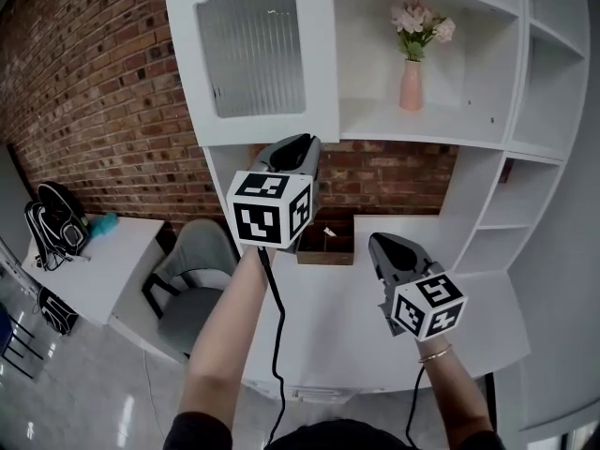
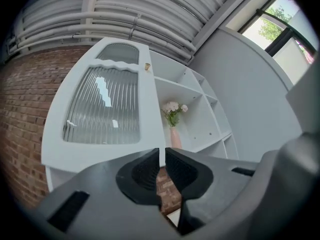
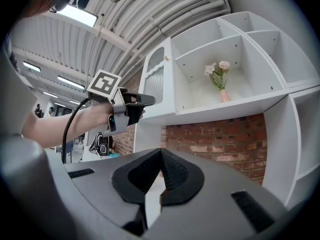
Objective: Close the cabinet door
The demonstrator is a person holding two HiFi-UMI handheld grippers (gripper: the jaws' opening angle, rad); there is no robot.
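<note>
The white cabinet door [image 1: 253, 54] with a ribbed glass panel stands swung open at the upper left, beside an open compartment holding a pink vase of flowers [image 1: 412, 82]. My left gripper [image 1: 302, 142] is shut and empty, raised just under the door's lower right corner. From the left gripper view the door [image 2: 107, 109] fills the left and the vase [image 2: 175, 136] shows past the tips. My right gripper [image 1: 380, 242] is shut and empty, lower, over the desk. The right gripper view shows the door [image 3: 156, 81] edge-on with the left gripper [image 3: 147, 100] at its foot.
A white desk [image 1: 328, 336] lies below the cabinet, with a brown box [image 1: 328, 248] against the brick back wall. A grey chair [image 1: 192, 270] stands at the desk's left, and a side table with a black backpack [image 1: 58, 223] beyond. Open shelves [image 1: 553, 82] run up the right.
</note>
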